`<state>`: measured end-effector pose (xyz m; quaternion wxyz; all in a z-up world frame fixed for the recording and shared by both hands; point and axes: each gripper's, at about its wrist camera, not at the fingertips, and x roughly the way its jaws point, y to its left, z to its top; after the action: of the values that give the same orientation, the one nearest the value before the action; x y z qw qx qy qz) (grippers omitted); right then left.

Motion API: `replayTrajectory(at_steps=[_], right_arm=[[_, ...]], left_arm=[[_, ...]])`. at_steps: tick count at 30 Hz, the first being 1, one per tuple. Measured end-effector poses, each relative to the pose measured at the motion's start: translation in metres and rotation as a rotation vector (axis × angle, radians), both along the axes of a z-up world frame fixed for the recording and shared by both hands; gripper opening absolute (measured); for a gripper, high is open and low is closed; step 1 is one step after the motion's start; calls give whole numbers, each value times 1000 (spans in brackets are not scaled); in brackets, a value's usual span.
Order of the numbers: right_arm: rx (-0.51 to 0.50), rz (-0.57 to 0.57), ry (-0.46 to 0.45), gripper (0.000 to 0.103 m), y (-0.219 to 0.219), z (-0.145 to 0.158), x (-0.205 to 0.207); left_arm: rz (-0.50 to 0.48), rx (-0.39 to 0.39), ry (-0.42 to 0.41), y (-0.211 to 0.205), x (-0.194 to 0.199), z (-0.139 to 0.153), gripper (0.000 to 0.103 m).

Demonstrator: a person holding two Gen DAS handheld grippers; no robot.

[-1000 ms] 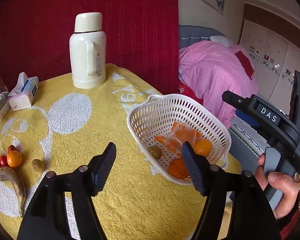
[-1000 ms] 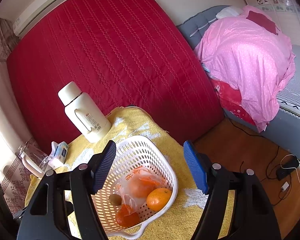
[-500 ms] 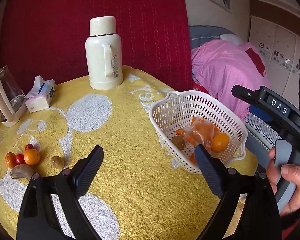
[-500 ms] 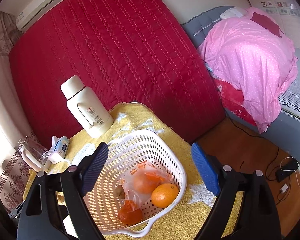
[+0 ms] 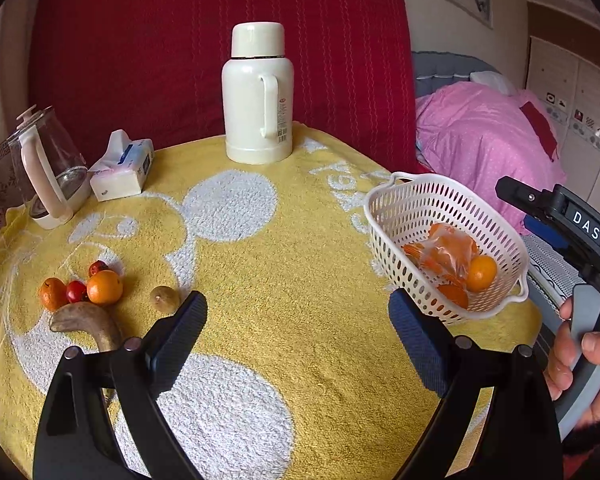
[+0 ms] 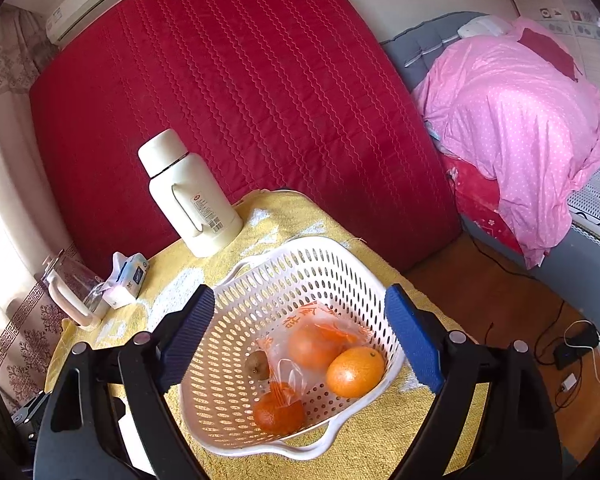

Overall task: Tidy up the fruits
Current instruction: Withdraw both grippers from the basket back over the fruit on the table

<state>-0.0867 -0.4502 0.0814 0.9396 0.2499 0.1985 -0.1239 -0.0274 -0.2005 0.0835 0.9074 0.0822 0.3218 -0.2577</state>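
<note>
Left wrist view: left gripper spread wide, empty, over towel; right gripper, just opening, empty, basket between its fingers

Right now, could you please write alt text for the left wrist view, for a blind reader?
The open left gripper hovers empty over a yellow towel. Loose fruits lie at left; a white basket holding oranges stands at right, a cream thermos behind.
</note>
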Motion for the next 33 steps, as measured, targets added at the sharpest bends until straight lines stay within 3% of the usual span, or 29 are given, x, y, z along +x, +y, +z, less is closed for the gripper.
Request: replayTrajectory(at_steps=[13, 16, 19, 33], right_arm=[[-88, 136, -4, 88, 41, 4, 9], [-112, 168, -7, 96, 52, 5, 9], [-135, 199, -4, 96, 62, 7, 12], [-122, 321, -2, 100, 99, 8, 25]], left_arm=[[132, -21, 19, 61, 13, -2, 91], [172, -32, 32, 80, 15, -4, 91], [220, -51, 46, 100, 18, -7, 91], [413, -109, 65, 182, 34, -12, 91]])
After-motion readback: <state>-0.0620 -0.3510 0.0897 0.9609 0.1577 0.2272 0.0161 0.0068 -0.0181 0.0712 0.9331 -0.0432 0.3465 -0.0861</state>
